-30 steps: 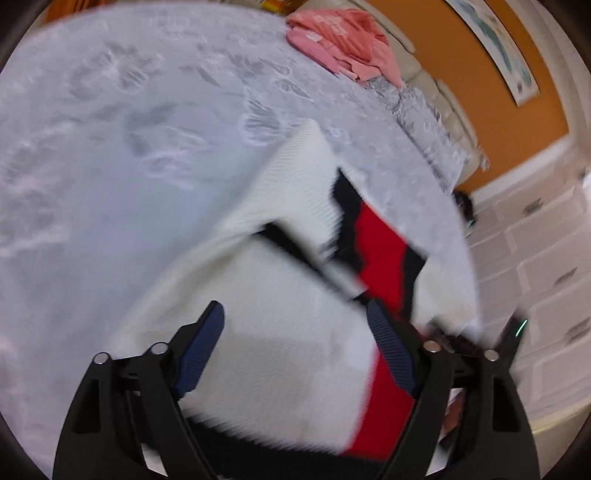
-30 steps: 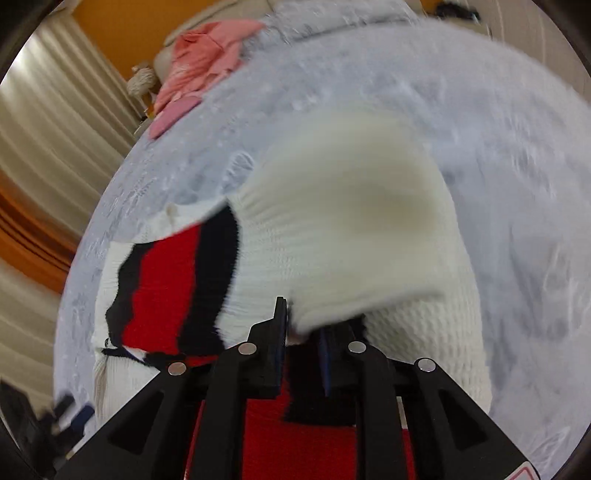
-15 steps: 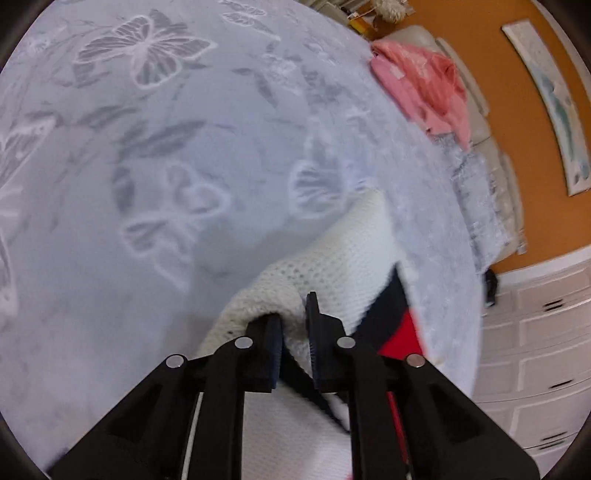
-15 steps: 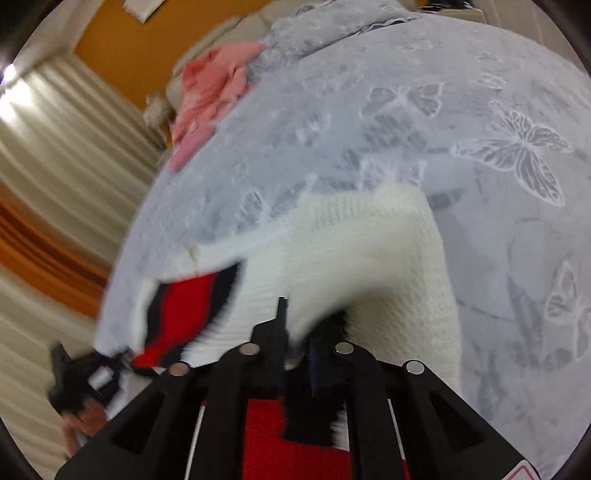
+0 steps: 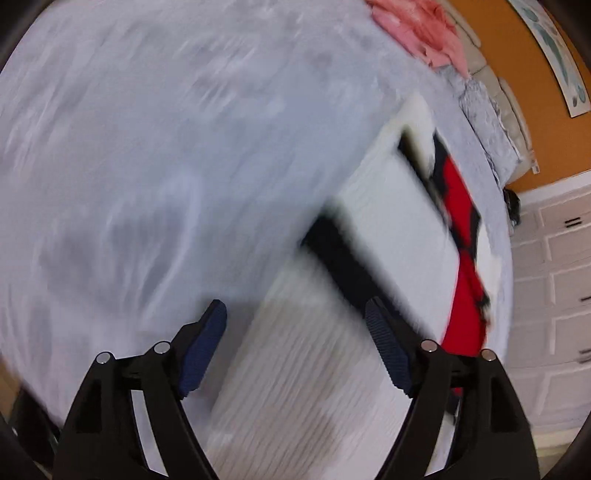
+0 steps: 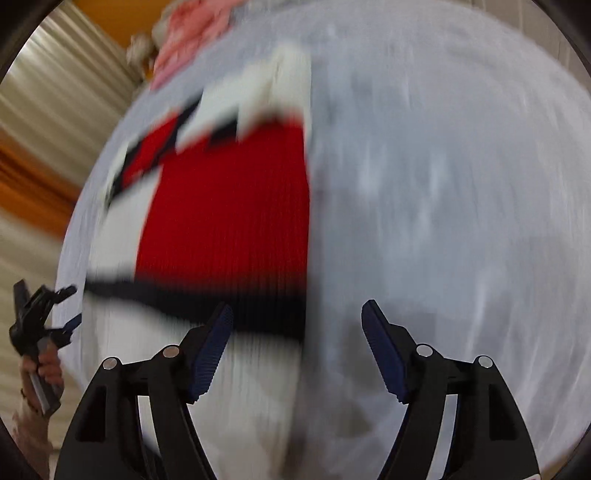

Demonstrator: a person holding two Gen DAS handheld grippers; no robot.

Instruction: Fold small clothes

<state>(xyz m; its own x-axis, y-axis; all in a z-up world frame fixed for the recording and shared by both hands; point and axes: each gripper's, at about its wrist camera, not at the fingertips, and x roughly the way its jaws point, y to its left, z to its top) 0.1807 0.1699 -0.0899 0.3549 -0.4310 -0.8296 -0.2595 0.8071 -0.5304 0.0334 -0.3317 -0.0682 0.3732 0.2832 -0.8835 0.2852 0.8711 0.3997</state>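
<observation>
A white knit sweater with red and black bands (image 5: 391, 229) lies on the grey butterfly-print bedspread (image 5: 166, 147). Both views are blurred by motion. My left gripper (image 5: 295, 314) is open and empty, hovering above the sweater's white near part. In the right wrist view the sweater (image 6: 229, 206) shows its red panel and a black band. My right gripper (image 6: 297, 314) is open and empty above the sweater's right edge. The left gripper also shows in the right wrist view (image 6: 40, 317) at the far left, held by a hand.
A pile of pink clothes (image 5: 424, 26) lies at the far end of the bed, also in the right wrist view (image 6: 192, 40). An orange wall (image 5: 535, 92) and white drawers (image 5: 554, 277) stand to the right. Beige curtains (image 6: 48, 103) hang at the left.
Both grippers were shut on sweater folds half a second ago; now both are open and have let go. The sweater lies flatter, and both grippers are moving fast.
</observation>
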